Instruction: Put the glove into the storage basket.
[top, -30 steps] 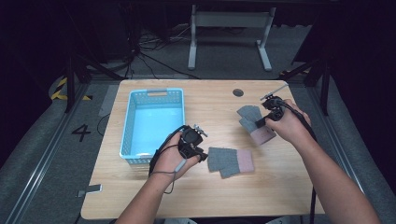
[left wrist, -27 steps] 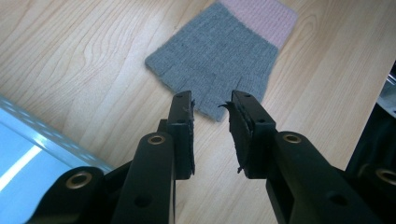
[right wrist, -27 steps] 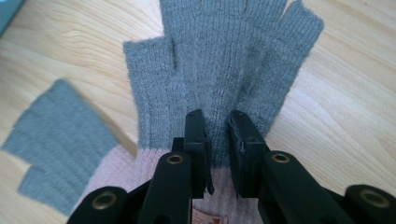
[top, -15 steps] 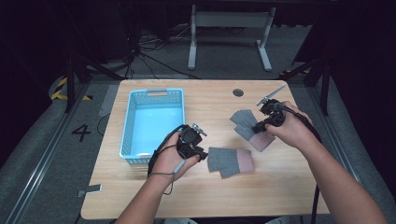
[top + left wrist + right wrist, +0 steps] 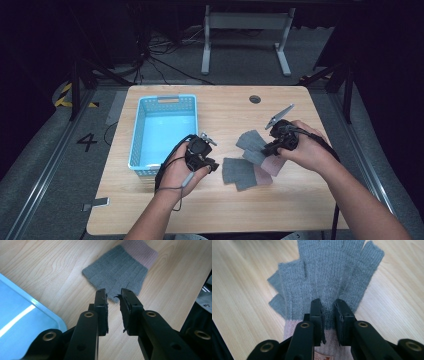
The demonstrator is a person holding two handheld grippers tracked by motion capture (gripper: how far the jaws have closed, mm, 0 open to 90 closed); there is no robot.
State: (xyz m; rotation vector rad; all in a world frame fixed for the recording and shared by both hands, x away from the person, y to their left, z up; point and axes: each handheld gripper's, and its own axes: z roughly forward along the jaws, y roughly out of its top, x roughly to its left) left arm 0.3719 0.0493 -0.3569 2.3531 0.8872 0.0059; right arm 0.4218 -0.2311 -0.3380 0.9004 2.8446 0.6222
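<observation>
We have carried the right hand-held gripper [image 5: 274,146] and its pinched grey glove [image 5: 252,146] leftward over the bench [image 5: 225,210]; our left hand-held gripper [image 5: 212,165] has just been narrowing, nothing between its jaws.

The high view shows a brightly lit wooden table [image 5: 220,210] from above, surrounded by a very dim, nearly black room. Shadows under the hands are soft and short. The picture is slightly soft and grainy. In the left gripper view a white streak of glare crosses the blue basket [image 5: 17,322]. Both gripper views are sharp in the middle, with near parts blurred.
</observation>
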